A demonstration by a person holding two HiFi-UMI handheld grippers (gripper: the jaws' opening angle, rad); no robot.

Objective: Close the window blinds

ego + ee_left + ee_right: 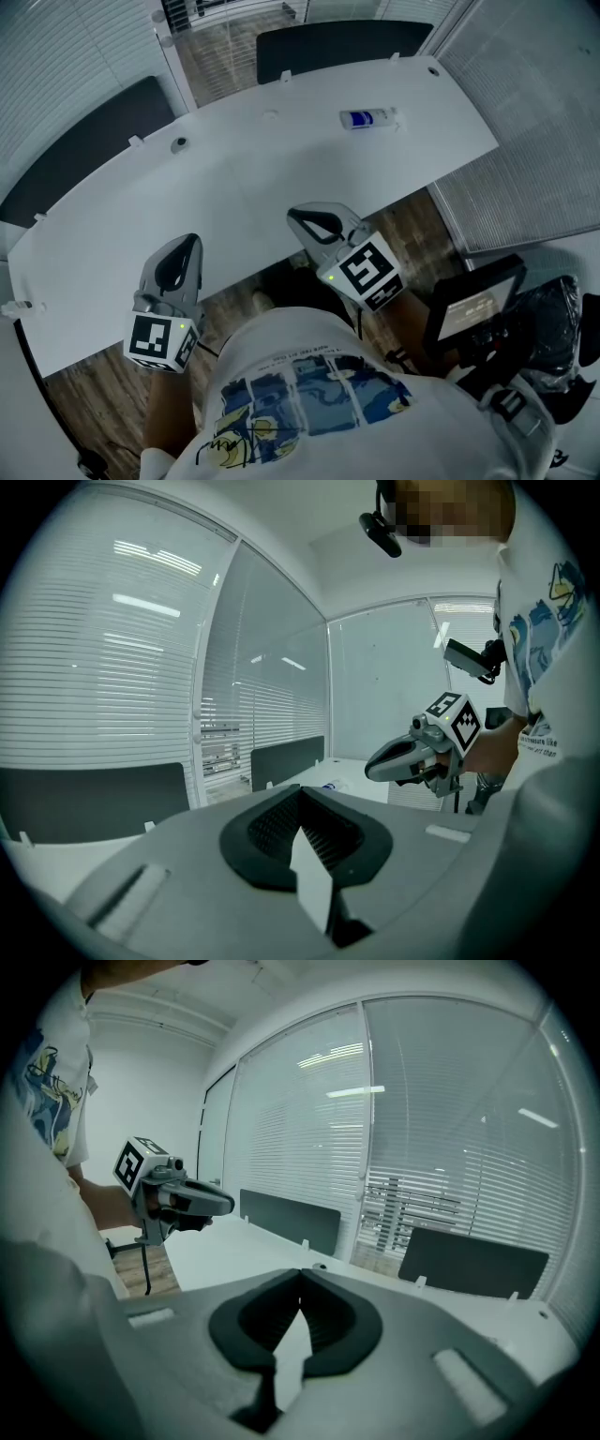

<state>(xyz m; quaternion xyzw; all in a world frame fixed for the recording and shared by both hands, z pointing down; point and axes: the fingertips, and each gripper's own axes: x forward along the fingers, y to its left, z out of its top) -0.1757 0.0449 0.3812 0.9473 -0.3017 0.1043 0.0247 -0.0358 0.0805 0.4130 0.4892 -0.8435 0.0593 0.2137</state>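
White slatted window blinds (56,66) run along the far side of the table, also visible as blinds (103,667) and blinds (450,1138) in the two gripper views. My left gripper (194,240) hangs over the table's near edge, shut and empty; its tips meet in its own view, left gripper (300,789). My right gripper (302,217) is beside it, also shut with nothing between its fingers, right gripper (300,1272). Each gripper shows in the other's view, right gripper (370,769) and left gripper (230,1206). Both are well short of the blinds.
A long curved white table (234,187) lies between me and the windows. A small bottle (367,118) lies on it at the far right. Dark panels (342,42) stand behind the table. A screen on a stand (473,309) is at my right.
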